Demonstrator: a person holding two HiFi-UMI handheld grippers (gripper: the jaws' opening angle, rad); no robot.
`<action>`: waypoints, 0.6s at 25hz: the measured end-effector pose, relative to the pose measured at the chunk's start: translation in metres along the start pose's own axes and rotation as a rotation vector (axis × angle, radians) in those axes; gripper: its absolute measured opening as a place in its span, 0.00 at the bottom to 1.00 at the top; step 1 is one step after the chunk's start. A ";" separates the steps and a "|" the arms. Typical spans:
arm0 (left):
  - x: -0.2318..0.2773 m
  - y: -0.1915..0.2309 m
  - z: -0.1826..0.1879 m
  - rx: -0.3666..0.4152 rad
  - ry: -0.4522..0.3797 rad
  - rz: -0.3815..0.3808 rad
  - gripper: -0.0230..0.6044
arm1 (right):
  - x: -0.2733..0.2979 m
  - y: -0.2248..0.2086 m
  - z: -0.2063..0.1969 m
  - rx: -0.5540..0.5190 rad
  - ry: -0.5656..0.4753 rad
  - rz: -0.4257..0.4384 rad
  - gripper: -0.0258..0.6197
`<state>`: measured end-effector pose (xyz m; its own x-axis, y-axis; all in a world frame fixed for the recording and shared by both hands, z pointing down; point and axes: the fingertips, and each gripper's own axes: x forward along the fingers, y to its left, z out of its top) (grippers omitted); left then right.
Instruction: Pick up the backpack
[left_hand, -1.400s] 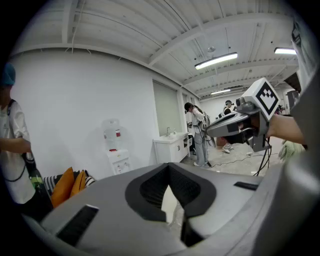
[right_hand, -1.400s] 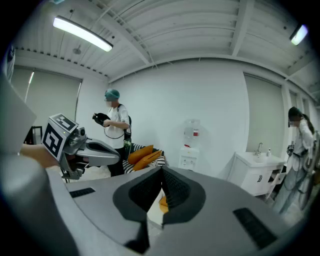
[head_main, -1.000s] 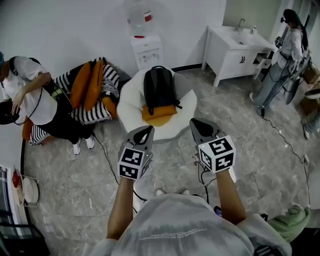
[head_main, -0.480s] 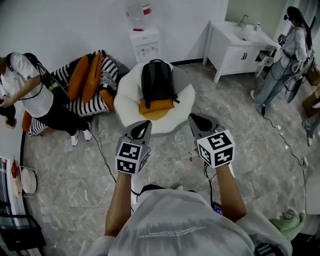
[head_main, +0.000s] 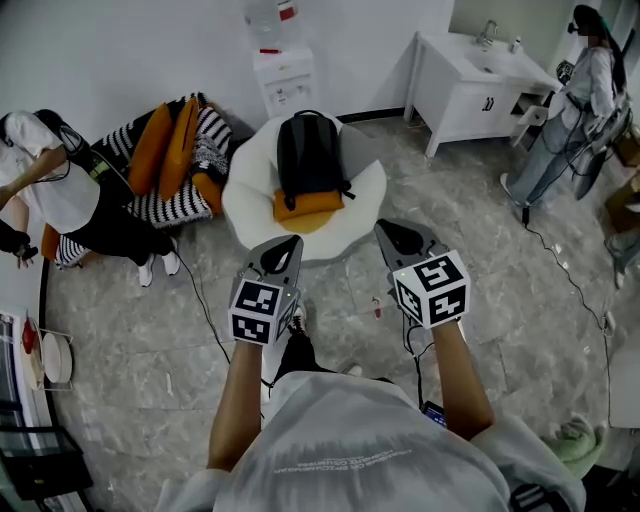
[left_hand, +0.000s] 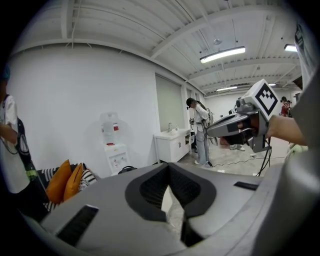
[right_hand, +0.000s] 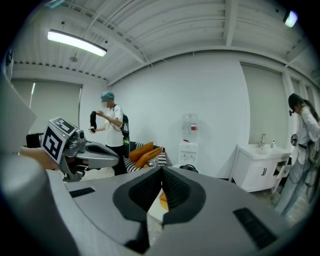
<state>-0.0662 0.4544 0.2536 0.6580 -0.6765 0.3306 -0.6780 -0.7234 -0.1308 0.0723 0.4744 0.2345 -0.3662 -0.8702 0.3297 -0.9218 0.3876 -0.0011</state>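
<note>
A black backpack (head_main: 308, 157) stands upright on a white round seat (head_main: 245, 205), with an orange cushion (head_main: 307, 208) at its foot. My left gripper (head_main: 289, 244) and right gripper (head_main: 385, 231) hover side by side over the floor just short of the seat, both shut and empty. In the left gripper view the backpack top (left_hand: 127, 169) peeks over the shut jaws, and the right gripper (left_hand: 215, 131) shows at the right. In the right gripper view the backpack (right_hand: 185, 169) is just above the jaws, with the left gripper (right_hand: 110, 159) at the left.
A striped sofa with orange cushions (head_main: 170, 150) and a person (head_main: 70, 205) are at the left. A water dispenser (head_main: 280, 75) stands behind the seat. A white sink cabinet (head_main: 470, 90) and another person (head_main: 580, 100) are at the right. Cables (head_main: 205, 310) lie on the floor.
Both grippers have moved forward toward the white seat and backpack, staying shut. The person at the left has shifted posture.
</note>
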 end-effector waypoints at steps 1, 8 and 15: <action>0.003 0.001 -0.001 0.000 0.001 -0.005 0.05 | 0.003 -0.002 0.000 0.004 0.000 -0.002 0.04; 0.037 0.039 0.000 0.000 -0.004 -0.021 0.04 | 0.045 -0.017 0.006 0.031 -0.005 -0.017 0.04; 0.087 0.095 -0.002 -0.012 -0.001 -0.048 0.04 | 0.115 -0.032 0.031 0.019 -0.001 -0.024 0.04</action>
<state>-0.0743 0.3269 0.2718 0.6901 -0.6412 0.3356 -0.6494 -0.7533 -0.1040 0.0555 0.3529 0.2429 -0.3444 -0.8794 0.3286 -0.9325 0.3610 -0.0113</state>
